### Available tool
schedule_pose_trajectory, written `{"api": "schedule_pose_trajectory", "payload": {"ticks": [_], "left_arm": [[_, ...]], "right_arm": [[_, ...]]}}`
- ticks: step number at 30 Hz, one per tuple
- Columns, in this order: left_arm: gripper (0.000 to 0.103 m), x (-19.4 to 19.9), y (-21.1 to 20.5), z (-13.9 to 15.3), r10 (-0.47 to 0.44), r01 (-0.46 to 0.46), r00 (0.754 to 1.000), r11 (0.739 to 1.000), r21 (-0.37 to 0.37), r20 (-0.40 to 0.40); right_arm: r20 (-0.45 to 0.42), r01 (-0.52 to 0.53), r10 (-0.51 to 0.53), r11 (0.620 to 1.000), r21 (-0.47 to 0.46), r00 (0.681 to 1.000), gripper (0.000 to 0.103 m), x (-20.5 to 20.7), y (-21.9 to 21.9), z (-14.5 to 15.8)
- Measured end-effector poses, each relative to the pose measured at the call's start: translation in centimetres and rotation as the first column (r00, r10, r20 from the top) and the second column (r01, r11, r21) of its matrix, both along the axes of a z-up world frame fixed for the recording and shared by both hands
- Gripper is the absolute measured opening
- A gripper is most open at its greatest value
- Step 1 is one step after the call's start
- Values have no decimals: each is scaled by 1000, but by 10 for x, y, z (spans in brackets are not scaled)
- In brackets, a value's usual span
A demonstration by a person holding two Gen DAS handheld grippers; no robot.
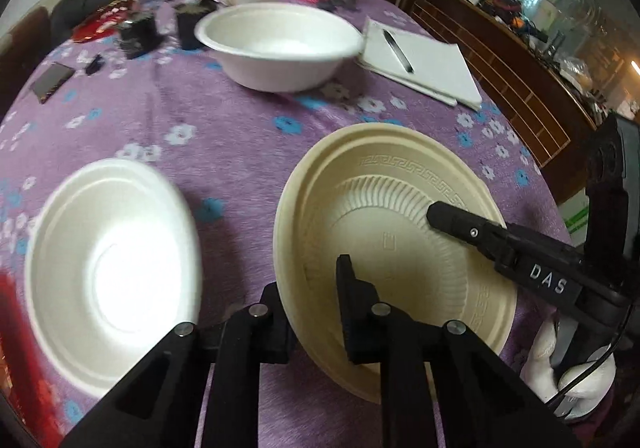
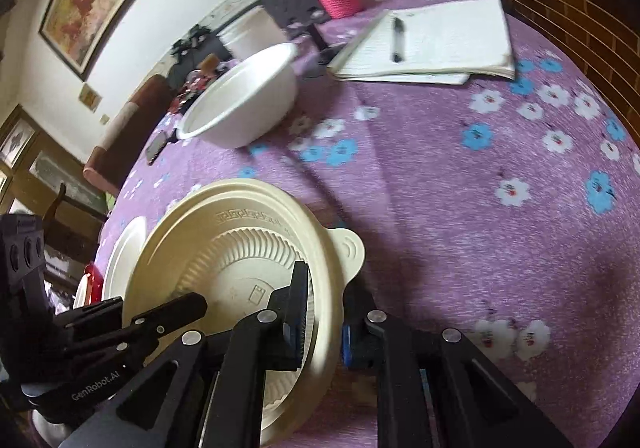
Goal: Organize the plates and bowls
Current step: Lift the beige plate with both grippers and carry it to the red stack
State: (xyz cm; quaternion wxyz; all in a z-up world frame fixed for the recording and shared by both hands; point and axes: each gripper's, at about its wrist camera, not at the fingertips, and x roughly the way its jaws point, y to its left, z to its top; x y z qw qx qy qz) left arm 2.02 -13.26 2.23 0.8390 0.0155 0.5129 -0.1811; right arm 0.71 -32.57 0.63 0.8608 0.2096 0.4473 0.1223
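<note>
While both claws pinch the cream plate (image 1: 384, 208) at lower centre of each view, the left claw (image 1: 310, 312) clamps its near rim and the right claw (image 2: 326, 312) its tabbed edge. A white plate (image 1: 108, 268) lies lower left, a white bowl (image 1: 280, 44) above, on the purple counter (image 1: 224, 136).

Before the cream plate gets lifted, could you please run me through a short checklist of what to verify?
1. Left tongs shut on the cream plate rim: ok.
2. Right tongs shut on the opposite rim: ok.
3. Plate level: not ok, it looks tilted.
4. Nothing lying in the plate: ok, only finger tips over it.
5. White plate beside it clear of the cream plate: ok, purple cloth between them.
6. White bowl upright and empty: ok.
</note>
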Motion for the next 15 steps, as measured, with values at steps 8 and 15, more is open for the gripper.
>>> {"api": "schedule_pose_trajectory", "payload": {"ticks": [8,15], "left_arm": [[16,-23,43,29,75,-73,996,996,-47,47],[16,-48,119,60,197,-181,976,971,-156,91]], "right_arm": [[86,-57,54,998,33,995,14,-14,37,21],[140,-153,148,988,25,979,14,-34,103,66]]}}
